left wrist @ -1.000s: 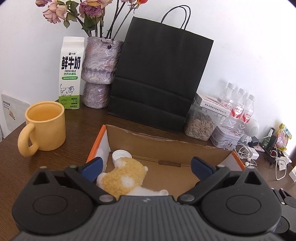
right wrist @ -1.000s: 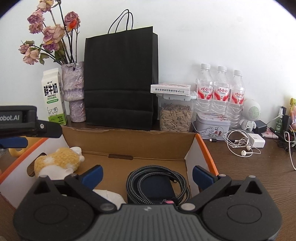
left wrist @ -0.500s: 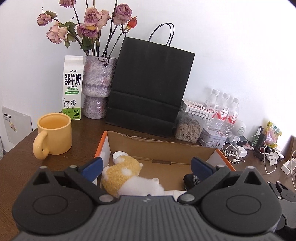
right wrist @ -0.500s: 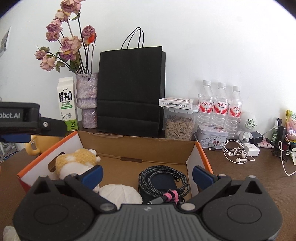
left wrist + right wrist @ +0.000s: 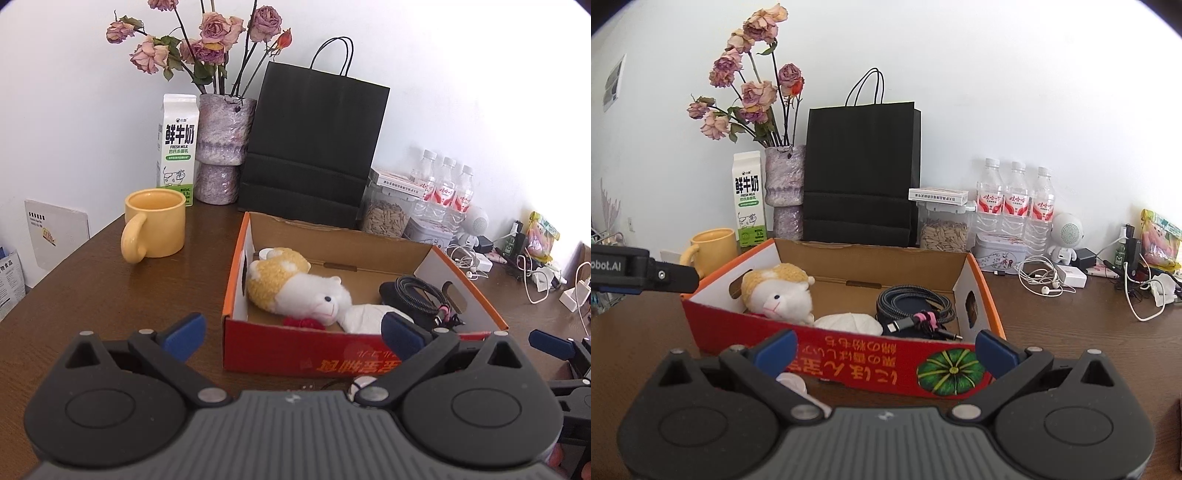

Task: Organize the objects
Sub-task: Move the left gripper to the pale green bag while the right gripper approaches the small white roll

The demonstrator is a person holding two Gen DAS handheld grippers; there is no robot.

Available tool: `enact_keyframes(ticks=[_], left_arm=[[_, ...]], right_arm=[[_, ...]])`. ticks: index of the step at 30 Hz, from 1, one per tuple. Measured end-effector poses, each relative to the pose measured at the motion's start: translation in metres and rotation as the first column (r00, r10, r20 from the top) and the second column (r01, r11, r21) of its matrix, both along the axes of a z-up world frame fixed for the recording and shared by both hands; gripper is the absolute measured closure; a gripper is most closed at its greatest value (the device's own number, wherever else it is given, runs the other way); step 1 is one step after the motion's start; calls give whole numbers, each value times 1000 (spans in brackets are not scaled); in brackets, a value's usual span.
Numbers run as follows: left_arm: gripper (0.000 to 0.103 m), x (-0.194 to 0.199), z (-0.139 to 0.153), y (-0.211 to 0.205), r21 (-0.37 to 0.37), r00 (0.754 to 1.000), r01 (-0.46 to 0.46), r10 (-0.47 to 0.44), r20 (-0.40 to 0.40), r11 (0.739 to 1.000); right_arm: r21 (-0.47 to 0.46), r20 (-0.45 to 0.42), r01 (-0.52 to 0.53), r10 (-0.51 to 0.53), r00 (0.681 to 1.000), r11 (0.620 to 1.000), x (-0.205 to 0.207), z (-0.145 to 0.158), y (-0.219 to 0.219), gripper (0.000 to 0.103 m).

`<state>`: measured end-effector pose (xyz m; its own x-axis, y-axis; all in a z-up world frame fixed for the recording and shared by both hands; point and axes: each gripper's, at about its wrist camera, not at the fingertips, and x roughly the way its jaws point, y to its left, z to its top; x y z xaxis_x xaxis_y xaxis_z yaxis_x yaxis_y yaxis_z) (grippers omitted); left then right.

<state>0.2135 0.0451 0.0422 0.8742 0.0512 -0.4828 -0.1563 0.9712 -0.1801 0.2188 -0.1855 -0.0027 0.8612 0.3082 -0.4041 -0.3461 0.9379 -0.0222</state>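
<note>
An orange-red cardboard box (image 5: 236, 280) (image 5: 988, 295) stands on the brown table. In it lie a yellow-and-white plush toy (image 5: 295, 288) (image 5: 779, 291), a white cloth lump (image 5: 365, 317) (image 5: 849, 323) and a coiled braided cable on a dark pouch (image 5: 417, 295) (image 5: 912, 306). My left gripper (image 5: 295, 336) is open and empty, in front of the box's near wall. My right gripper (image 5: 886, 350) is open and empty, also in front of the box. The left gripper's body shows at the left of the right wrist view (image 5: 631, 269).
A yellow mug (image 5: 155, 225), milk carton (image 5: 177, 147), vase of dried roses (image 5: 221, 147) and black paper bag (image 5: 314, 147) stand behind the box. A seed jar (image 5: 943, 229), water bottles (image 5: 1015, 199), tin (image 5: 999, 251), earphones and chargers (image 5: 1045, 280) fill the right. A small white object (image 5: 792, 382) lies before the box.
Both grippers have pulled back and up out of the box; its red front wall now shows in both views. Nothing in the box moved.
</note>
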Motion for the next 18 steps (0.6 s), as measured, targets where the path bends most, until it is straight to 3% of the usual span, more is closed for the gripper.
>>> enact_keyframes(ticks=[11, 18], left_arm=[[0, -35, -18, 8, 12, 999, 1, 0, -48, 1000], [0, -53, -28, 11, 22, 997, 17, -15, -73, 1000]], right_arm=[[-47, -61, 12, -15, 998, 999, -46, -23, -32, 0], [-66, -114, -40, 32, 993, 997, -62, -40, -39, 0]])
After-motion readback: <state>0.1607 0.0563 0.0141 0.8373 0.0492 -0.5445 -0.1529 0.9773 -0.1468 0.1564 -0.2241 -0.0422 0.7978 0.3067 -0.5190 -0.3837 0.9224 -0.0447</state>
